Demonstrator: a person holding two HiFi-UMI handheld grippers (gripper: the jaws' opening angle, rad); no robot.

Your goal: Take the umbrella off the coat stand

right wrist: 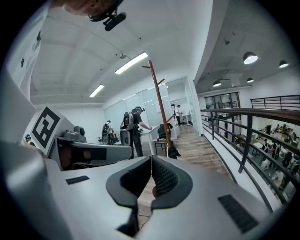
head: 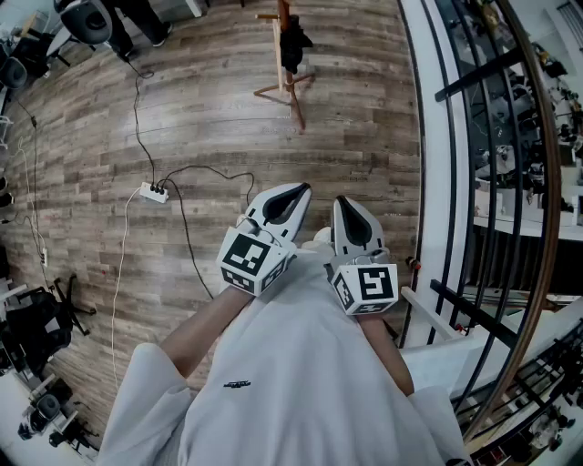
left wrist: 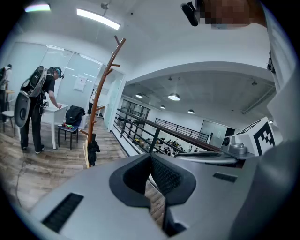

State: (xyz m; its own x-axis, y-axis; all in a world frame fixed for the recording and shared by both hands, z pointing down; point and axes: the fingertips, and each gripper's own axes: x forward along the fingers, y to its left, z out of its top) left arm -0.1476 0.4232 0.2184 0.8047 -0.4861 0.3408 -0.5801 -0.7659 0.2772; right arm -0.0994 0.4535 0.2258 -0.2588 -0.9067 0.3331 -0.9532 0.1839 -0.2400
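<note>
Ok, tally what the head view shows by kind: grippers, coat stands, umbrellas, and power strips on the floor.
Grippers: 2 (left gripper, right gripper)
Coat stand: 1
Black umbrella: 1
Power strip: 1
Total: 5

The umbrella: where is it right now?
In the head view the black umbrella hangs on the wooden coat stand at top centre, far ahead of the left gripper and right gripper.
</note>
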